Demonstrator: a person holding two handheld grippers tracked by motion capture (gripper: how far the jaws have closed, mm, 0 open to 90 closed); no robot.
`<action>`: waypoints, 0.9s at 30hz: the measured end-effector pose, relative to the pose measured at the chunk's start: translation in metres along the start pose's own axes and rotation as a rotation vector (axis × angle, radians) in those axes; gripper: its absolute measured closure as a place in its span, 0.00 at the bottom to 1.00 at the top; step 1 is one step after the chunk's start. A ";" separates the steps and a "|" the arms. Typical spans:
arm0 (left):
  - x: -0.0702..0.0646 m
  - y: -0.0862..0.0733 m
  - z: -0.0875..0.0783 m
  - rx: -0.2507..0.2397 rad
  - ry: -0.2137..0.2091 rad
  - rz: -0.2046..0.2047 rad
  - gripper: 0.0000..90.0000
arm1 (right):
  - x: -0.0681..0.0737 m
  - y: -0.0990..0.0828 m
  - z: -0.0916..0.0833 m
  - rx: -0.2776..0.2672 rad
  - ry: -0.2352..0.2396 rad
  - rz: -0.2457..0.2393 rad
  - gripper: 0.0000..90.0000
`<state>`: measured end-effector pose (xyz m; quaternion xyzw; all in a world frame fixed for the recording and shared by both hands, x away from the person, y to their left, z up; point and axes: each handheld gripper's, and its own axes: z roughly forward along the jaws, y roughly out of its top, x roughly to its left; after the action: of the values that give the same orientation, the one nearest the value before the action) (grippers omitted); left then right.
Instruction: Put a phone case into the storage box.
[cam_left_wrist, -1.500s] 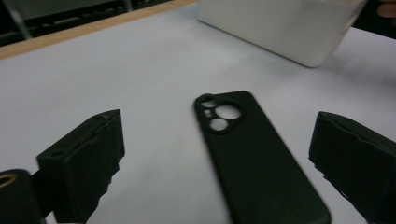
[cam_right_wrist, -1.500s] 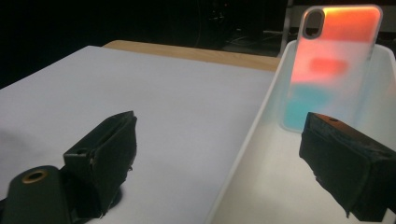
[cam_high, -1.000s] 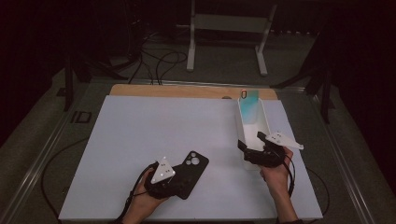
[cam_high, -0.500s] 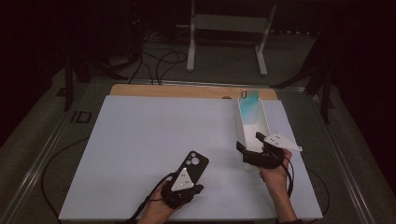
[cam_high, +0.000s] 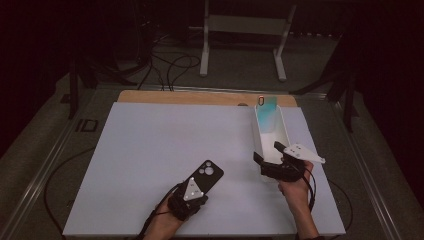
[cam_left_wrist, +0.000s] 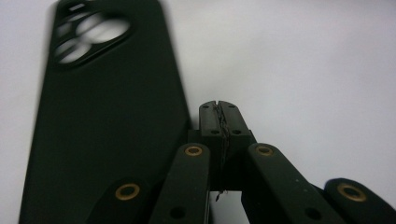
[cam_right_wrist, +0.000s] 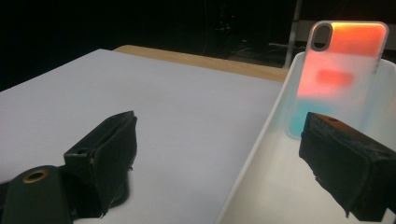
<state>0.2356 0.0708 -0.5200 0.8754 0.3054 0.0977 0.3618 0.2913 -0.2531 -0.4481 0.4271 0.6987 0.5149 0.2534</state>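
A black phone case (cam_high: 209, 174) with camera cut-outs lies flat on the white board. In the left gripper view the case (cam_left_wrist: 107, 126) runs along the left side of my left gripper (cam_left_wrist: 219, 109), whose jaws are pressed together with nothing between them. From above, the left gripper (cam_high: 201, 192) sits at the case's near end. My right gripper (cam_high: 267, 152) stands open at the near end of a narrow white tray (cam_high: 287, 132). One jaw is outside the tray wall (cam_right_wrist: 252, 154) and the other inside, with the right gripper (cam_right_wrist: 222, 130) holding nothing. A translucent orange-to-teal phone case (cam_right_wrist: 343, 70) leans upright at the tray's far end (cam_high: 266, 112).
The white board (cam_high: 160, 145) covers most of the table, with a wooden strip (cam_high: 190, 97) along its far edge. Behind the table stand a white metal frame (cam_high: 245, 30) and loose cables (cam_high: 170, 62). Dark metal rails border both sides of the table.
My left hand has shifted to the right and now sits at the black case's near end. The right hand and the tray have stayed where they were.
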 end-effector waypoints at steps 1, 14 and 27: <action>0.005 -0.001 -0.002 0.001 0.018 -0.023 1.00 | 0.000 0.000 0.000 -0.002 0.001 -0.001 0.13; 0.016 0.000 -0.018 -0.069 0.024 -0.065 1.00 | 0.000 0.001 -0.001 -0.010 0.045 0.003 0.15; 0.074 -0.020 -0.115 -0.404 0.144 -0.104 0.52 | 0.004 -0.002 -0.001 -0.011 0.066 -0.017 0.15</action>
<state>0.2398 0.1930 -0.4549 0.7588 0.3495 0.2004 0.5117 0.2879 -0.2506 -0.4489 0.4023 0.7076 0.5304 0.2369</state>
